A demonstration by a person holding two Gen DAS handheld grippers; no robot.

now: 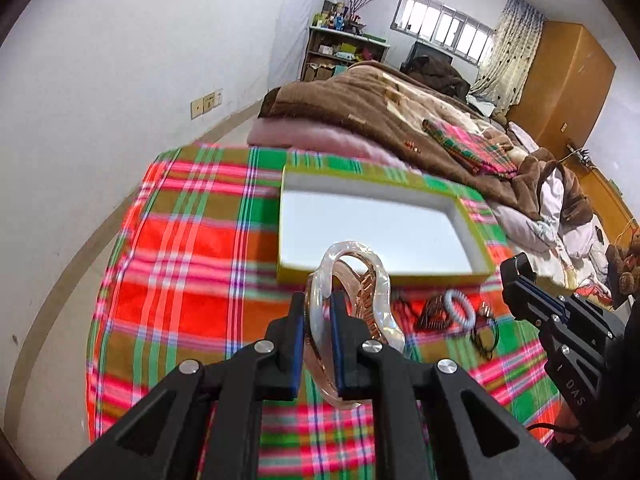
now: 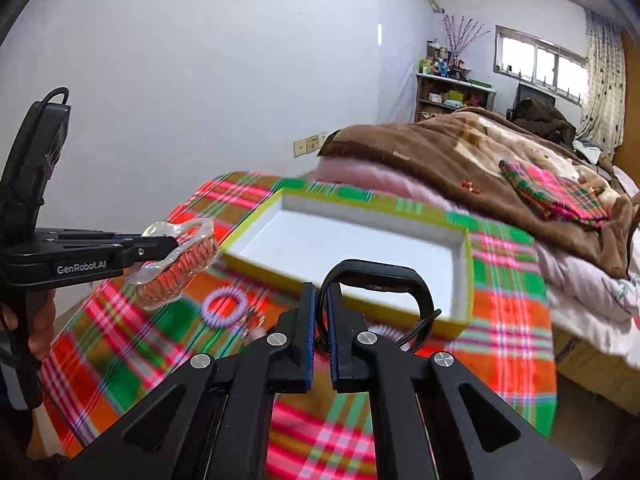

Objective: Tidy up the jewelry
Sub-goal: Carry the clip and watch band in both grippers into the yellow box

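A: How many tools are there, and what has each got?

B: Two. The left tool (image 1: 316, 332) is closed tight on a hair claw (image 1: 352, 304), with the pale rim of the claw pinched between its blue pads. The right tool (image 2: 318, 336) is closed just as tight on a black band (image 2: 380, 280), a loop of flat strap that arches up above its tips.

A: And boxes?

B: One box (image 2: 466, 264), shallow and open, yellow-green outside, white inside, with nothing lying in it. It sits on a plaid cloth (image 2: 508, 320) of red, green and pink.

A: Where are the two held pieces relative to that box?

B: The claw hangs in the air off the box's near left corner, clear of the cloth. The band is up in front of the box's near wall, also clear of the cloth.

A: What does the claw look like?

B: Pearly translucent outer frame, wavy in outline, with rosy amber teeth interlocking inside it.

A: Anything loose?

B: One pale lilac spiral hair tie (image 2: 224, 306) on the cloth just before the box's near wall, with a few small dark pieces beside it, too blurred to count or name.
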